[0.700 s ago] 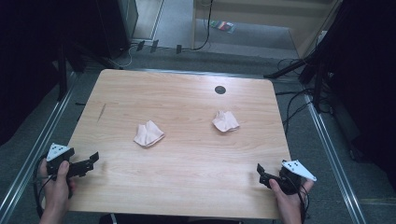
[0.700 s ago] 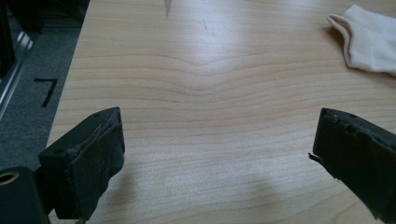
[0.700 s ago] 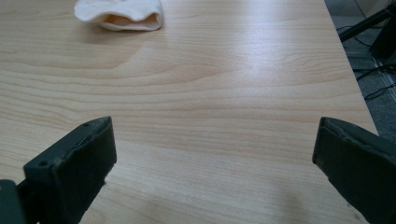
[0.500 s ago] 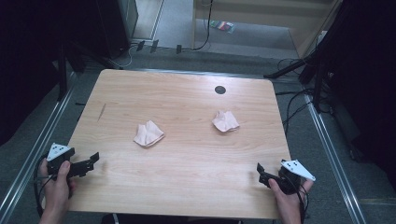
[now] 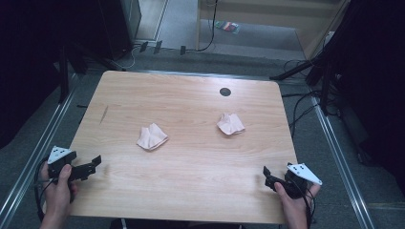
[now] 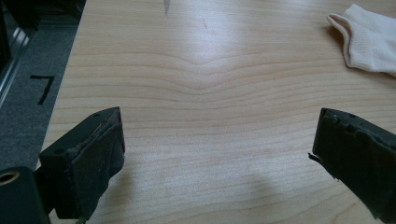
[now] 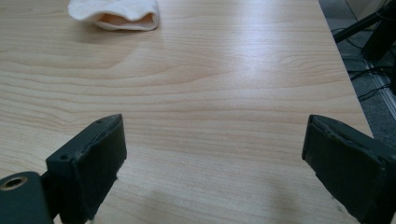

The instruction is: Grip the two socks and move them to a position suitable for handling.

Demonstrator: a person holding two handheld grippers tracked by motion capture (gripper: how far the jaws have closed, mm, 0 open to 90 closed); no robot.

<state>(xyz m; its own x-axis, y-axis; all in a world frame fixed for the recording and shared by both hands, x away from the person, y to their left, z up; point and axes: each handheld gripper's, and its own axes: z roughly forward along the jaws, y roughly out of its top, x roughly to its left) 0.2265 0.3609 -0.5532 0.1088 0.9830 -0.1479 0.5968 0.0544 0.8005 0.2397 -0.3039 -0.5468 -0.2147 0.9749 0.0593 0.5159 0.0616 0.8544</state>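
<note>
At the near table (image 5: 191,191) edge, both grippers are waiting, jaws apart and empty.
Left gripper (image 5: 95,163) is facing its sock (image 5: 152,137) at two o'clock; right gripper (image 5: 266,176) is facing the other sock (image 5: 230,124) at eleven o'clock, nothing lying between.

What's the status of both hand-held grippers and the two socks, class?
Left hand-held gripper open, holding nothing; right hand-held gripper likewise. Left sock and right sock lie apart, untouched, mid-table. Nothing between grippers and socks.

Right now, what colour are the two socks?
Pale pinkish-cream socks; left gripper view shows it best.
</note>
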